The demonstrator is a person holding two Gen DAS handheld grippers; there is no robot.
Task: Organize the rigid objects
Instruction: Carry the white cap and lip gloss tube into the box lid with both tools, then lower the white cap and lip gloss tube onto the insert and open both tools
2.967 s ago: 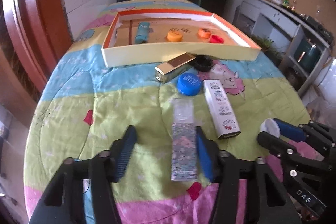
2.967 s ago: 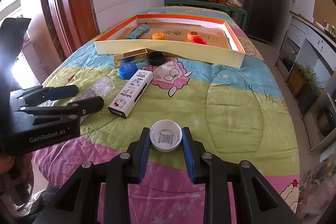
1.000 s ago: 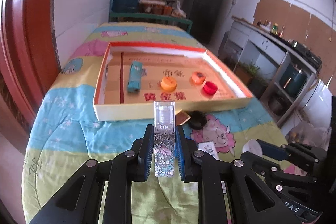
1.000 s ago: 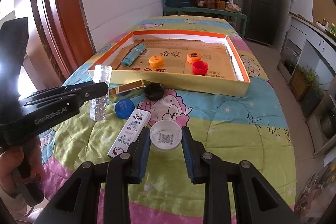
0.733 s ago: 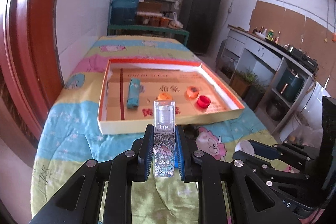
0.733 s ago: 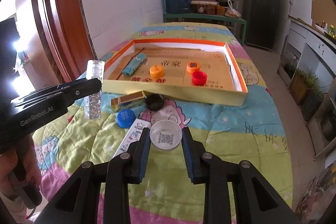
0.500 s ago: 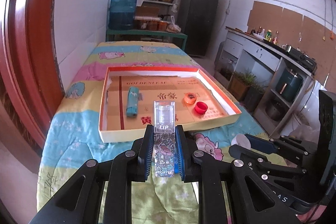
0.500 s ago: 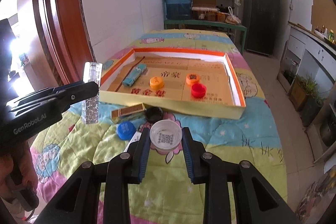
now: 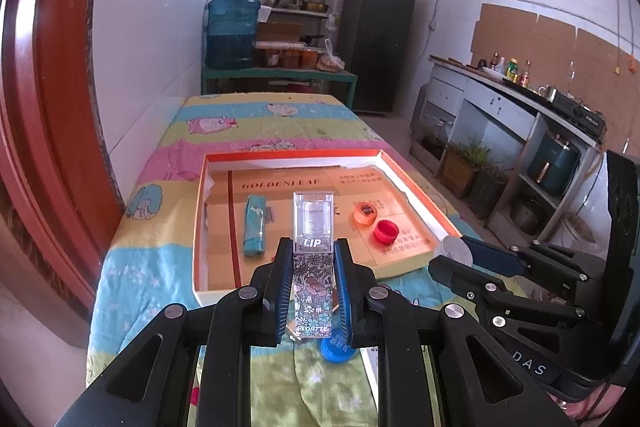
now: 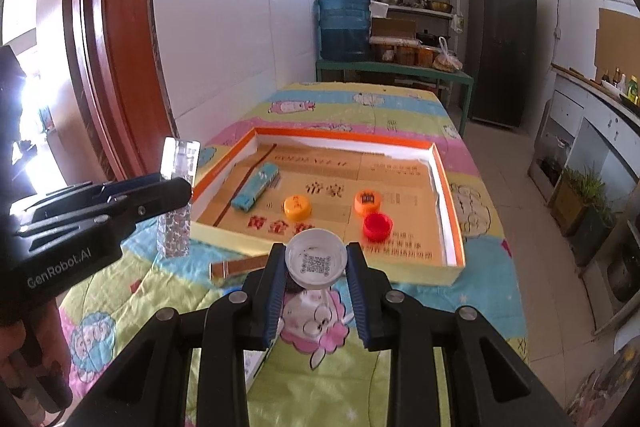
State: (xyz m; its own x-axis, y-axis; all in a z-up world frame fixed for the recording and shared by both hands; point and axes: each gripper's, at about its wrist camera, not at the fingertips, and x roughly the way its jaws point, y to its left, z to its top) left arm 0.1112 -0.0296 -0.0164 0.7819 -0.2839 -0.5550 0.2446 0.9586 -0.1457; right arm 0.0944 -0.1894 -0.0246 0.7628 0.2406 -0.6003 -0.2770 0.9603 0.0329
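My left gripper point(image 9: 312, 255) is shut on a clear lip-gloss box point(image 9: 313, 243) with a flower print, held upright in the air before the tray; it also shows in the right wrist view point(image 10: 178, 199). My right gripper point(image 10: 316, 259) is shut on a white cap point(image 10: 316, 259), seen from the side in the left wrist view point(image 9: 454, 247). The orange-rimmed cardboard tray point(image 9: 200, 227) point(image 10: 448, 211) holds a teal box point(image 9: 255, 225) point(image 10: 256, 191), two orange caps point(image 10: 297, 207) point(image 10: 367, 201) and a red cap point(image 9: 386, 230) point(image 10: 377, 225).
On the quilt below lie a blue cap point(image 9: 336, 347), a gold box point(image 10: 240, 265) and a white printed box point(image 10: 256, 359). A red door frame point(image 10: 116, 67) stands left. A water jug point(image 9: 232, 31), fridge point(image 9: 380, 39) and counter point(image 9: 520, 107) lie beyond.
Both grippers rose and moved forward toward the tray with their loads still held. The tray now lies lower and closer under both; the quilt items have slipped behind the fingers.
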